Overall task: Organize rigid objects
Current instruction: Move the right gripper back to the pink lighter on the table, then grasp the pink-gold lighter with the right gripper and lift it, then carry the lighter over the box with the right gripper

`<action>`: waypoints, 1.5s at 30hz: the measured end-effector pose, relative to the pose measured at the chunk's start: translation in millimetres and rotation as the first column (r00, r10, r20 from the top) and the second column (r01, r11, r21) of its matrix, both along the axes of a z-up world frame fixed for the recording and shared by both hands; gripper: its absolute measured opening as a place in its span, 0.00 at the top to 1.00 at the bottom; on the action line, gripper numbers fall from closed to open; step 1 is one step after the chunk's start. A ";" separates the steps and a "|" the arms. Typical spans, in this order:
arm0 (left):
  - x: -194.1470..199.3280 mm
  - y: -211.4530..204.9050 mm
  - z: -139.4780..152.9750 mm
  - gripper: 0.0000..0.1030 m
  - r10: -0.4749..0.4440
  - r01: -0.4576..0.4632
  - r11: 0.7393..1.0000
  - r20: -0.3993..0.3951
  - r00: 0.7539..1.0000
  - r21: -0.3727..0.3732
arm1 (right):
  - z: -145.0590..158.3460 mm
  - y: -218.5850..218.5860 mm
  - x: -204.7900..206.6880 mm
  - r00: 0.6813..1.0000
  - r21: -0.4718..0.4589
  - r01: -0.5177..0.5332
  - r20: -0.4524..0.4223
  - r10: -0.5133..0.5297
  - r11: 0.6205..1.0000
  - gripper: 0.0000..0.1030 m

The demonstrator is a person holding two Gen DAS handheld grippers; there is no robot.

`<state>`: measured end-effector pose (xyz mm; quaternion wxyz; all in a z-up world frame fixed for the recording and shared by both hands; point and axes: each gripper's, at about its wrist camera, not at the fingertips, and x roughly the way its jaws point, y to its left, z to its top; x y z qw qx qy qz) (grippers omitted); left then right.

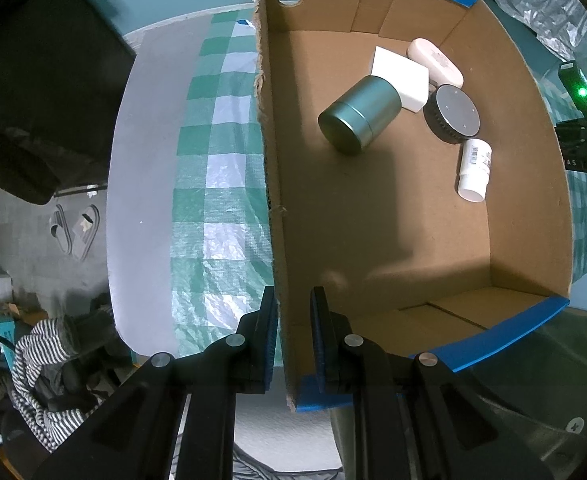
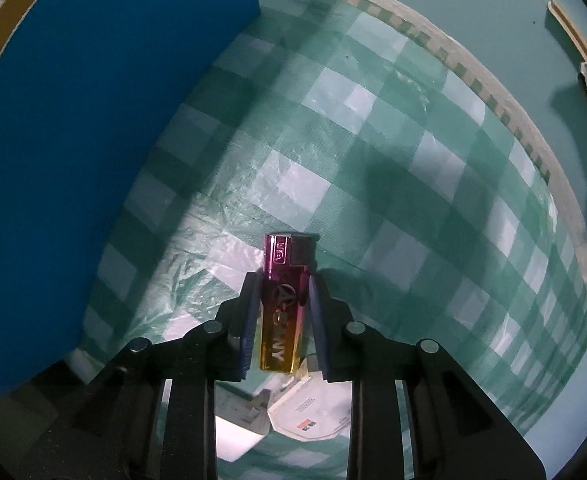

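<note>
My left gripper (image 1: 293, 308) is shut on the left wall of an open cardboard box (image 1: 271, 184), one finger outside and one inside. On the box floor lie a green metal tin (image 1: 359, 114), a white block (image 1: 403, 76), a pale pink case (image 1: 435, 62), a dark round speaker (image 1: 453, 114) and a white bottle (image 1: 475, 170). In the right wrist view my right gripper (image 2: 284, 284) is shut on a pink-and-gold lighter (image 2: 283, 304) above the green checked tablecloth (image 2: 393, 184). The box's blue outer wall (image 2: 93, 140) rises at the left.
White packaging (image 2: 309, 416) and a white block (image 2: 239, 440) lie under the right gripper, near the table's front edge. The other gripper's body with a green light (image 1: 581, 120) shows at the box's right. Striped clothing (image 1: 49, 368) and slippers (image 1: 75, 230) lie on the floor at the left.
</note>
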<state>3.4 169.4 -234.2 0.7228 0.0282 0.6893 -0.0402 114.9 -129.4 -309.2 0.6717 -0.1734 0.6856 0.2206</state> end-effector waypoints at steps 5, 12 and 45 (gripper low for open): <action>-0.6 0.6 0.6 0.85 0.001 -0.001 1.000 0.003 1.000 -0.003 | -3.6 -1.6 -1.4 0.999 -0.021 0.030 -0.019 -0.030 0.999 0.76; -0.7 -0.6 0.1 0.85 -0.003 0.003 1.000 0.001 1.000 -0.003 | 1.8 0.8 1.3 0.997 -0.025 0.084 0.001 -0.084 0.996 0.78; -3.5 -2.0 -2.5 0.85 -0.007 0.007 1.000 0.001 1.000 -0.011 | 112.8 23.0 12.9 0.997 0.109 -0.043 0.067 0.036 0.993 0.78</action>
